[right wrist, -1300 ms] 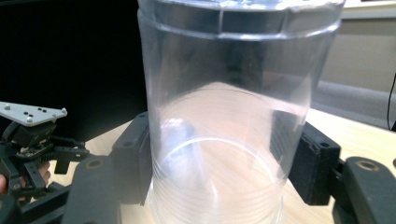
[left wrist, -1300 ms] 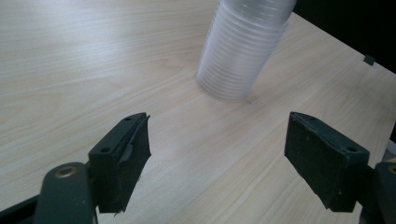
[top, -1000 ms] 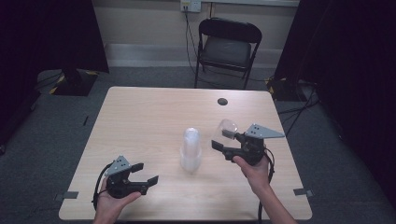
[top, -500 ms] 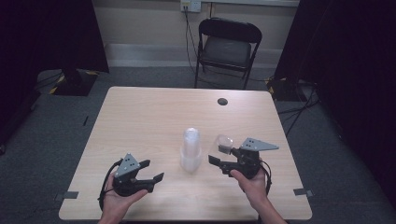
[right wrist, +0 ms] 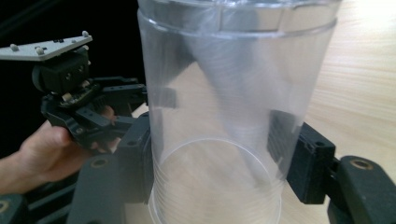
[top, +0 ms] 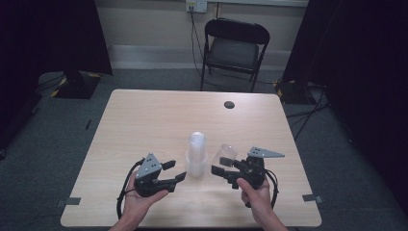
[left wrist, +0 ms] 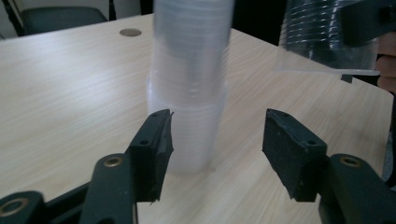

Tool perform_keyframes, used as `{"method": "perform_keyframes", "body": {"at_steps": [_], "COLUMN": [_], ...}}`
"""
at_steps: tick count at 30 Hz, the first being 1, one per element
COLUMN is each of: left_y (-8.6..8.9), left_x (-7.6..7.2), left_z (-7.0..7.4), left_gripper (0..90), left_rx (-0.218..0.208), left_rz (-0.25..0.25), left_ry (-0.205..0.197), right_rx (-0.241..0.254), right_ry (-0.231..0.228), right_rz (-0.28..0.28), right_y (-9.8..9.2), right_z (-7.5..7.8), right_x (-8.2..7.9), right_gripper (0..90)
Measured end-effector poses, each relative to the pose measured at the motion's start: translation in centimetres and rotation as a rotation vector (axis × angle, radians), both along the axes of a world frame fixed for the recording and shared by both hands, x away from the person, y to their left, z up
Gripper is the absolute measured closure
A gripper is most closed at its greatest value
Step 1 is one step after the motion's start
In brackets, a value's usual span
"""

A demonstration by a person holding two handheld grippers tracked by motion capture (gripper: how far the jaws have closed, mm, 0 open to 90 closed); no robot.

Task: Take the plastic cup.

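- The right tool [top: 222, 171], black with a grey three-cornered plate on top, is clenched on a single clear plastic cup [top: 227, 155]; in the right gripper view its two jaws press on opposite sides of that cup [right wrist: 219, 116] near the closed end, with the cup's open rim pointing away from the camera.
- The cup is held lifted off the wood, tilted, just beside the stack on its right.
- The left tool [top: 175, 171] is released, its jaws spread wide; in the left gripper view the left tool [left wrist: 217, 144] has its jaws apart either side of the lower part of the stack, and whether the nearer jaw touches it is hard to tell in the blur.
- The tall stack of nested clear plastic cups [top: 196, 154] stands upright between the two tools, near the front middle of the light wooden bench [top: 144, 120].
- A small dark round disc [top: 229, 104] lies well apart, toward the far edge.
- Beyond the bench, a black folding chair [top: 235, 50] stands on grey carpet.
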State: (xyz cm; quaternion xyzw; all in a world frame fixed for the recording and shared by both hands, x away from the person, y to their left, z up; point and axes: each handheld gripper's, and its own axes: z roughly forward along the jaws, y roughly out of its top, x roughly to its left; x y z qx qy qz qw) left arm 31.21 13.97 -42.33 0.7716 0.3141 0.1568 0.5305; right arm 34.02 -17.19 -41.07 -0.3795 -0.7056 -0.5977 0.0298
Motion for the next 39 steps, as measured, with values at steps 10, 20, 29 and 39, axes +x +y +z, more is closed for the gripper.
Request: {"method": "perform_keyframes", "body": {"at_steps": [10,20,29,39], "left_y": [-2.6,-3.0,-3.4,-3.5], "left_x": [-0.8,-1.0,-1.6,-2.1], "left_z": [0.1,-0.1,-0.2,-0.1], "left_gripper": [59.2,66.6,71.1,77.8], "left_rx": [-0.029,-0.034,-0.068,-0.074], "left_rz": [-0.07,-0.067,-0.029,-0.013], "left_ry": [-0.12,-0.207,-0.289,-0.36], "right_rx": [0.118,0.171,0.212,0.202], "right_ry": [0.091,0.157,0.201,0.205], "right_rz": [0.014,0.068,0.101,0.113], "right_y": [0.8,1.9,3.5,4.4], "right_z": [0.2,0.2,0.4,0.3], "right_x": [-0.2,-0.3,-0.3,-0.6], "right_gripper": [37.2,38.3,39.5,39.6]}}
